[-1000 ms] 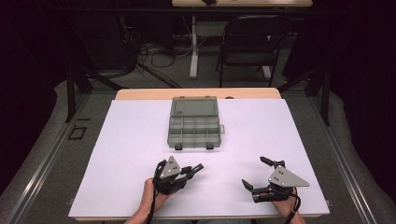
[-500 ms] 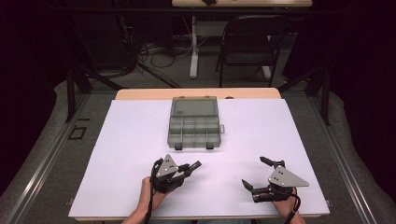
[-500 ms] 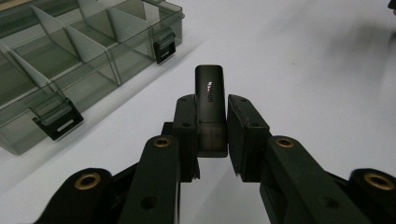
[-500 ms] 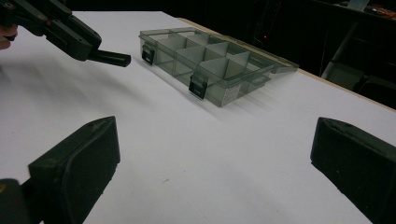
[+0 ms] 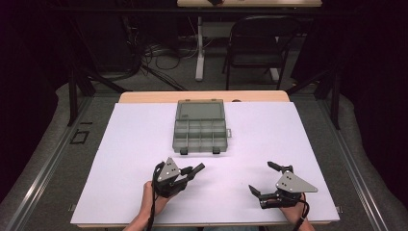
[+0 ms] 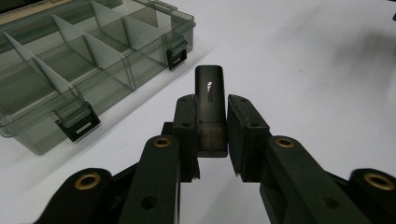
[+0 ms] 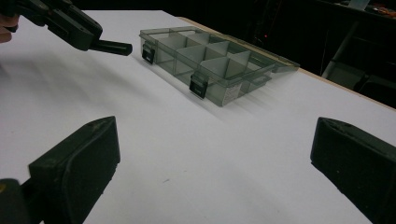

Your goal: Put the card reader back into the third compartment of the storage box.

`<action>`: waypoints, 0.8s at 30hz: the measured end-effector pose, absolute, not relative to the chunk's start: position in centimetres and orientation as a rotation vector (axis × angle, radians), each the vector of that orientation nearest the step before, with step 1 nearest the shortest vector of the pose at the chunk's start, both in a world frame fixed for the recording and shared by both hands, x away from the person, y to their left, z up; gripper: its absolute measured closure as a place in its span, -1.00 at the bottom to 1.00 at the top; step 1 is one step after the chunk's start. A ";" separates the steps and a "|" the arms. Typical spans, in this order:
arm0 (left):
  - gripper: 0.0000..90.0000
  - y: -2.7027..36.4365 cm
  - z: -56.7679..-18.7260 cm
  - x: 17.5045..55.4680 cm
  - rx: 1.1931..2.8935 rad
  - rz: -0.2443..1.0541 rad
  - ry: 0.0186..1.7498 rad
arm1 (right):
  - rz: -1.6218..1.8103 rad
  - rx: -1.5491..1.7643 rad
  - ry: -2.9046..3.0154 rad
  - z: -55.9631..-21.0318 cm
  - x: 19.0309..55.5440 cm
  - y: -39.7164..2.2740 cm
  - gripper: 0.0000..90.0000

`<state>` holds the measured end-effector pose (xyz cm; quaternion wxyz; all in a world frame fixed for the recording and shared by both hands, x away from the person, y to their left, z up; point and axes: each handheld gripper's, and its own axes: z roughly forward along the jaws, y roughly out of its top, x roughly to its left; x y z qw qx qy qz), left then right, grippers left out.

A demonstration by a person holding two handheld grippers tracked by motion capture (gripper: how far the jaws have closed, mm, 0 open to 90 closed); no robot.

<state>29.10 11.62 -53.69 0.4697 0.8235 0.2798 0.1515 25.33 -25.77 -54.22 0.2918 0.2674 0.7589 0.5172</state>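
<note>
A short black stick-shaped device (image 6: 209,93) with small white lettering sits between the pads of my left gripper (image 6: 210,122), which is shut on it. In the high view that left gripper (image 5: 186,173) hovers near the table's front, left of centre, and the stick (image 5: 197,168) points toward a clear grey compartment box (image 5: 199,132). The box (image 6: 70,70) lies open with its divided cells bare and its lid flat behind. My right gripper (image 5: 262,178) rests at the front right with its jaws wide apart and nothing between them (image 7: 215,158). In the right gripper view the stick (image 7: 114,46) points at the box (image 7: 210,65).
A white sheet (image 5: 125,159) covers the wooden table (image 5: 144,96). The box has two black latches (image 5: 184,151) on its near side. A folding chair (image 5: 260,43) and cables stand on the floor beyond the far edge.
My left gripper has edged slightly away from me with the black stick in it. The right gripper has stayed where it was.
</note>
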 end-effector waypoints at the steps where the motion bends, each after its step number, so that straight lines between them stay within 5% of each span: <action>1: 0.65 11.7 -53.7 29.1 2.015 0.372 0.688 | 1.379 0.712 2.023 -54.2 25.3 -25.8 -0.98; 24: 0.65 13.0 -53.2 29.6 1.969 0.422 0.712 | 1.374 0.711 2.031 -54.2 25.4 -25.7 -0.98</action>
